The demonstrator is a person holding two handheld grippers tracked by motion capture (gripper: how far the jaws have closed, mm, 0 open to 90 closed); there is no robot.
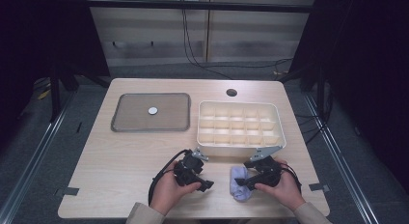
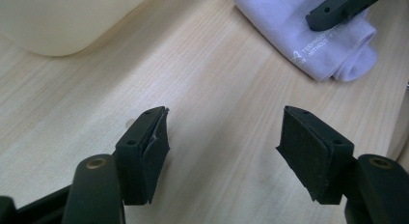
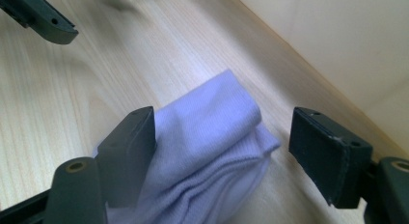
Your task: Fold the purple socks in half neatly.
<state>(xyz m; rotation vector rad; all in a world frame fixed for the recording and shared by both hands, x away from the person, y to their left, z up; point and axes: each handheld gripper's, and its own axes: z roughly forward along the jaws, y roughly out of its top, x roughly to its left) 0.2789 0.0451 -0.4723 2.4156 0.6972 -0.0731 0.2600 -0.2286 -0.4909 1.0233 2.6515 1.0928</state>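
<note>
On the far left of the table (image 1: 120, 161) I see a flat grey tray (image 1: 123, 122) with a small round white thing (image 1: 153, 110) on it. It is well away from my hands, so I do not worry about it.

Next comes my left gripper (image 1: 208, 185). Its jaws are wide apart and hold nothing. In the left gripper view I see bare wood between the two black pads (image 2: 154, 151). They point toward the sock. If I push this gripper over too fast, it could bump the other gripper, because the two are close together.

Then comes the folded pale purple sock (image 1: 239, 183). It lies on the wood near the front edge, just in front of the white box with many small cups (image 1: 241, 147). My right gripper (image 1: 243, 182) is around it. Its jaws are open wide too. In the right gripper view one pad (image 3: 130, 151) touches the side of the sock (image 3: 212, 151), and the other pad stands off with a gap. So nothing is gripped.

I think a few things could go wrong here. If I close only on the top fold, the sock could open up and hang loose when I lift. If I slide sideways, the touching pad could push the sock away. The box wall is just beside the far jaw, so I could knock it.
</note>
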